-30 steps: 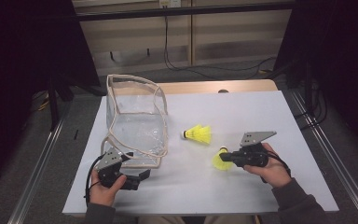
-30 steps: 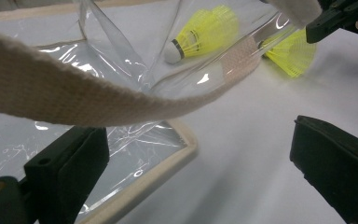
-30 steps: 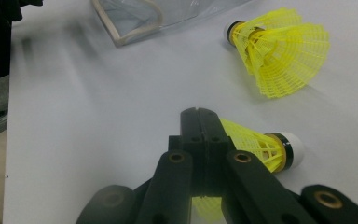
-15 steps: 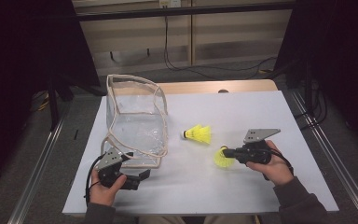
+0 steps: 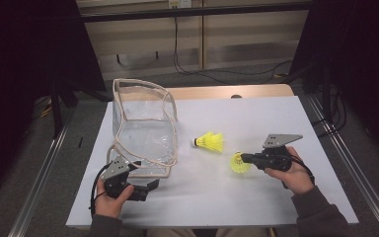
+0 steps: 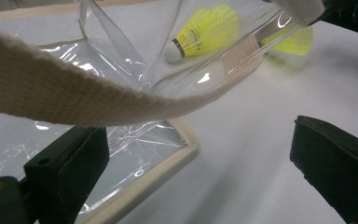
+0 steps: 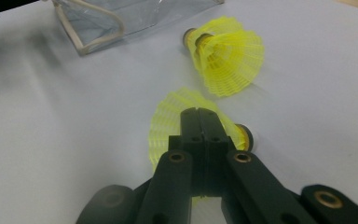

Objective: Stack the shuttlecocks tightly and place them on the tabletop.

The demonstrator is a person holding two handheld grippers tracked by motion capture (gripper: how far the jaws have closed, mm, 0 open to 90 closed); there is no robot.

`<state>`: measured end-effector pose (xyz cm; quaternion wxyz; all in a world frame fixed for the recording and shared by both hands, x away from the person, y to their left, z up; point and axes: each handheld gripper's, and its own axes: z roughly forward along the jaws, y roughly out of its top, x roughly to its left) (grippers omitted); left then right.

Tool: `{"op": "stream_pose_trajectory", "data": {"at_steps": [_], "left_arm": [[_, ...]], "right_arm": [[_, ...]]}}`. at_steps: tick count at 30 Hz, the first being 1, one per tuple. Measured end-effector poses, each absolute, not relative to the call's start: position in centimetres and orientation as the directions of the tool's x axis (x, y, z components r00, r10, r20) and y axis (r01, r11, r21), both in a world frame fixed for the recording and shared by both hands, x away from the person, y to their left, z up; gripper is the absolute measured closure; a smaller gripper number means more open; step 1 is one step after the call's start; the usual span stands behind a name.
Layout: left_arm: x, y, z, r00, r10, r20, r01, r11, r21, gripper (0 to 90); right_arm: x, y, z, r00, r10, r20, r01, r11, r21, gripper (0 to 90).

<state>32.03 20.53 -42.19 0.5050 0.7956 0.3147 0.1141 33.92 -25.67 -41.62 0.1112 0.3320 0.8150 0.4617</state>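
While the right hand-held gripper (image 7: 199, 122) pinched a shuttlecock (image 7: 172, 123) by its thin skirt and the left (image 6: 200, 172) stood wide, the shuttlecock could slip out.

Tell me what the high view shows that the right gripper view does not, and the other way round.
High view: the left hand and right hand, the left gripper open at the near corner of the clear bag, and the white table. Right gripper view: up close, the right gripper shut over the near shuttlecock; whether it pinches the skirt is unclear. Both: the near shuttlecock, the far shuttlecock, the bag.
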Motion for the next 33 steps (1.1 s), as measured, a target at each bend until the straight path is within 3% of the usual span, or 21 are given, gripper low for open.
{"op": "stream_pose_trajectory", "data": {"at_steps": [33], "left_arm": [[32.1, 20.6, -42.3, 0.773, 0.618, -0.145, 0.393, -0.287, 0.873, 4.6]], "right_arm": [[35.4, -27.6, -42.3, -0.66, 0.747, 0.079, 0.466, 0.325, 0.823, 90.0]]}}
